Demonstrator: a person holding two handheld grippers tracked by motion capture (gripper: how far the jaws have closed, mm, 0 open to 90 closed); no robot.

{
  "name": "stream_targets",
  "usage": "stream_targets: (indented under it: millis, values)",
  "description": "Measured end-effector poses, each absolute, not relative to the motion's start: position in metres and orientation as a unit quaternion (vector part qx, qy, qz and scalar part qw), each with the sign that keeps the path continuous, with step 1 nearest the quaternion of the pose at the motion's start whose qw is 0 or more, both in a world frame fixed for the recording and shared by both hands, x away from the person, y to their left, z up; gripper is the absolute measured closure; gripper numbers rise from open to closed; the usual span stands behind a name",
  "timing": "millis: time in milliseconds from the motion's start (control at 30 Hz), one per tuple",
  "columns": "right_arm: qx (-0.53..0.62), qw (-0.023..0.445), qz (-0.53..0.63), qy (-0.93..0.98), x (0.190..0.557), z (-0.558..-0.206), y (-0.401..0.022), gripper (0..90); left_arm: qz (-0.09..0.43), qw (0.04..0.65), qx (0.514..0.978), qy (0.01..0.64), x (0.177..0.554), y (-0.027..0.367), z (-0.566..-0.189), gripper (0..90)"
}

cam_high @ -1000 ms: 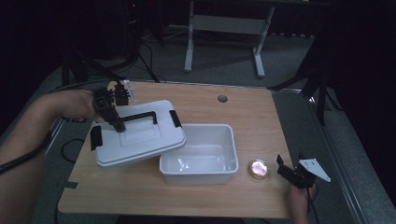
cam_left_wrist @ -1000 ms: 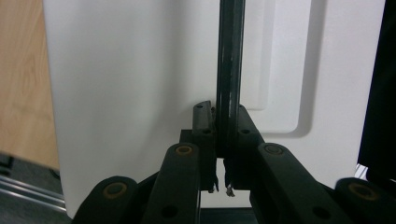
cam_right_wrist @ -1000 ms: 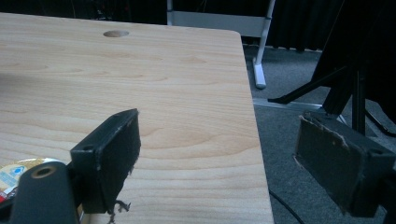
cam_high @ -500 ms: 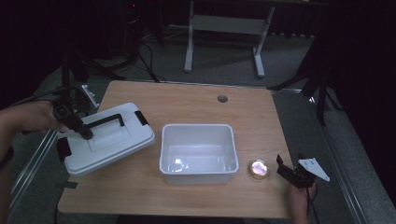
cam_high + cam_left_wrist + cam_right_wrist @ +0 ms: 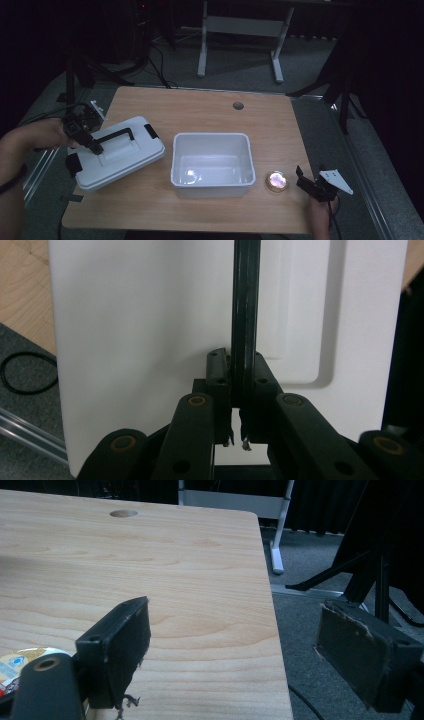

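High view: your left gripper (image 5: 94, 146) is clamped on the black handle (image 5: 116, 136) of the white lid (image 5: 117, 159), tilted at the surface's (image 5: 210, 110) left edge beside the white tub (image 5: 211, 165). Left gripper view: jaws pinch the handle (image 5: 245, 315). Right gripper view: right gripper (image 5: 245, 655) jaws apart, near a round tin (image 5: 15, 667).

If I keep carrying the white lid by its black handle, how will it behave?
The lid looks like stiff plastic, so it probably won't flex. The left tongs pinch the handle near one end, so it may swing or tilt. It probably feels light, being a thin shell.
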State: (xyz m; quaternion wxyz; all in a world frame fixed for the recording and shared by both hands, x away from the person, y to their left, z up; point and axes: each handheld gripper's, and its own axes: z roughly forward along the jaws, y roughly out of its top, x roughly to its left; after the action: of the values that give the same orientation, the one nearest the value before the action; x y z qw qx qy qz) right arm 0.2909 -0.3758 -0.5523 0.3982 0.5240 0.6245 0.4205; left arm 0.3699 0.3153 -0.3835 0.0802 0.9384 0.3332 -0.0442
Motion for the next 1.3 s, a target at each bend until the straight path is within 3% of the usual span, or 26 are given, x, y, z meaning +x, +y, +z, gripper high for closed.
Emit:
stream_targets:
  millis: [267,800,1300]
  values:
    - [0.523,0.399,0.419,0.626,0.291,-0.552,-0.375,13.8,-0.044,0.099,0.934,0.340,0.380,0.314,-0.412,83.5]
    - [0.523,0.398,0.418,0.627,0.291,-0.552,-0.375,13.8,-0.064,0.067,0.932,0.351,0.387,0.315,-0.471,83.4]
    - [0.523,0.396,0.419,0.628,0.292,-0.552,-0.376,13.8,-0.081,0.085,0.932,0.344,0.386,0.319,-0.494,83.1]
